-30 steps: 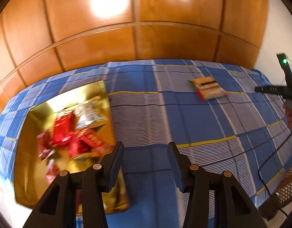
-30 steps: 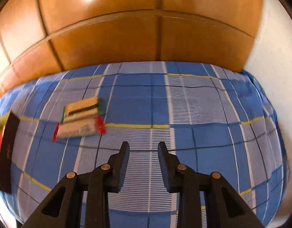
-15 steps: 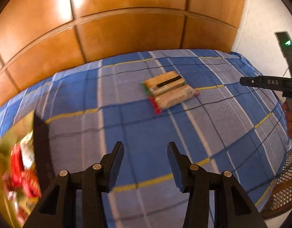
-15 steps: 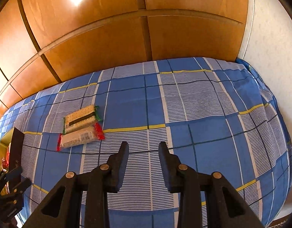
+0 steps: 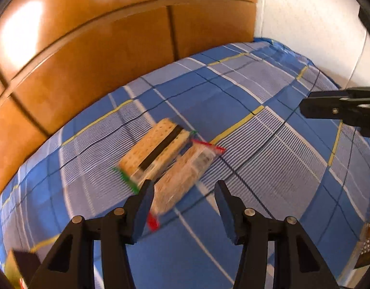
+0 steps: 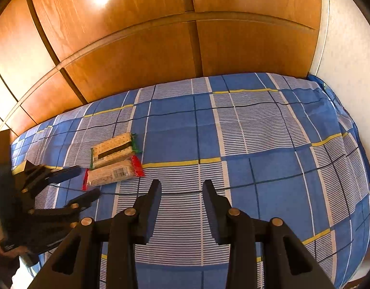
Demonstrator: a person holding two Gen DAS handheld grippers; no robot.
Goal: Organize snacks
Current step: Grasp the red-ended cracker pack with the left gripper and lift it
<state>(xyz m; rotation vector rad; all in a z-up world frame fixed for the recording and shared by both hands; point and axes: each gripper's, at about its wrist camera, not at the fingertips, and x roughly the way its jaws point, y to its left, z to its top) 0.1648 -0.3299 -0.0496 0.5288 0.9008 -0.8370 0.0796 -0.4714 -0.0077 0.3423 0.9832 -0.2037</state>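
my left gripper point(image 5: 182, 200) jaws spread over two cracker packs point(image 5: 165, 161) on the bed point(image 6: 257, 132), my right gripper point(image 6: 181, 192) jaws opening, nothing between

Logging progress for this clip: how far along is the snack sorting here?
Done: cannot tell; only a corner of the box shows, its contents hidden. In hand: the left gripper, jaws apart and empty, is at the red-edged cracker pack. Nothing is gripped. The right gripper hangs over bare bedsheet, its jaws opening with nothing between them. Left: that pack and the green-edged pack both lie on the sheet, side by side.
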